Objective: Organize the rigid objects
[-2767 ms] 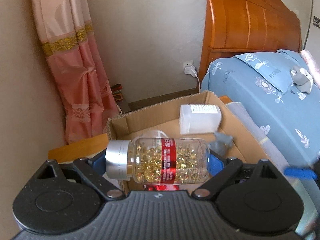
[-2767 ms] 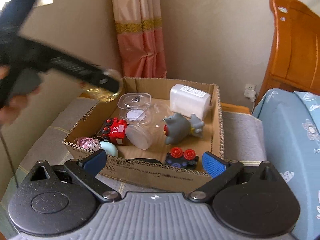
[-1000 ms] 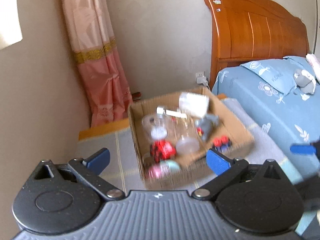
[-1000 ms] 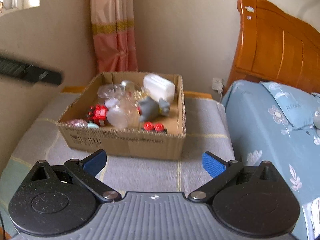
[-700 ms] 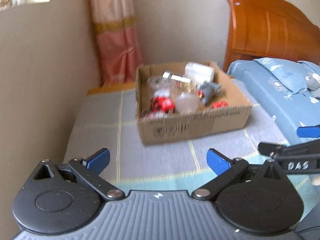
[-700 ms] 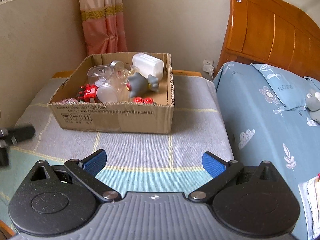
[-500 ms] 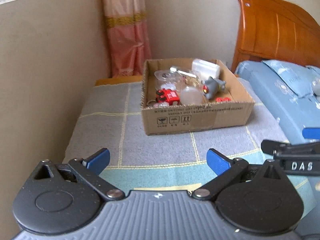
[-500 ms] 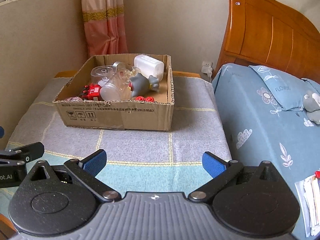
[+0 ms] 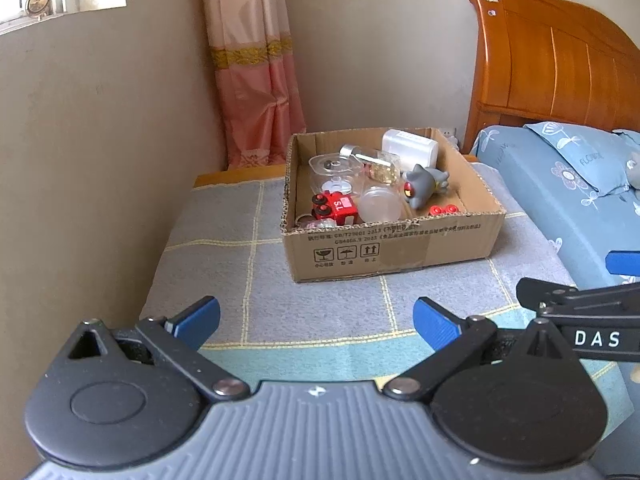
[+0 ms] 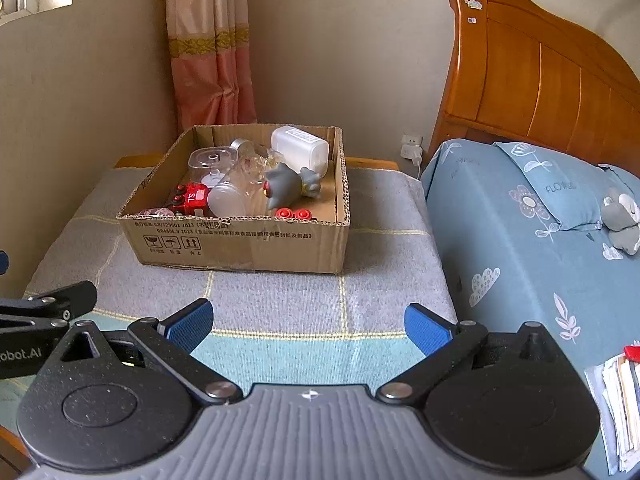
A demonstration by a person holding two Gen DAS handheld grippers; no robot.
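Plainly, the left tongs (image 9: 316, 322) are seen spread wide with nothing between the blue pads, held above the near part of a grey checked blanket (image 9: 240, 280) with yellow lines. The right tongs (image 10: 308, 326) are likewise spread wide and empty, held just beside the left ones over the same near edge; part of each tool is caught at the edge of the other's view.

Well ahead of both, a cardboard box (image 10: 240, 246) is set on the blanket toward its far edge, nearer the far right corner as seen from the left wrist. Inside it the sorted things are gathered. A clear pill bottle (image 9: 370, 160) with a silver cap is laid on its side toward the back, beside a white rectangular container (image 9: 408, 148) in the back right corner. A clear lidded tub (image 10: 212, 160) is placed at the back left. A red toy car (image 10: 192, 198) is lodged near the front left, with a frosted round jar (image 10: 228, 200) just beside it. A grey toy figure (image 10: 288, 188) is tipped over in the middle, and a small red-wheeled piece (image 10: 294, 213) is found at the front wall.

A pink curtain (image 10: 212, 48) is hung behind the box, and a blue floral bed (image 10: 520, 240) with a wooden headboard (image 10: 540, 72) is seen to the right.
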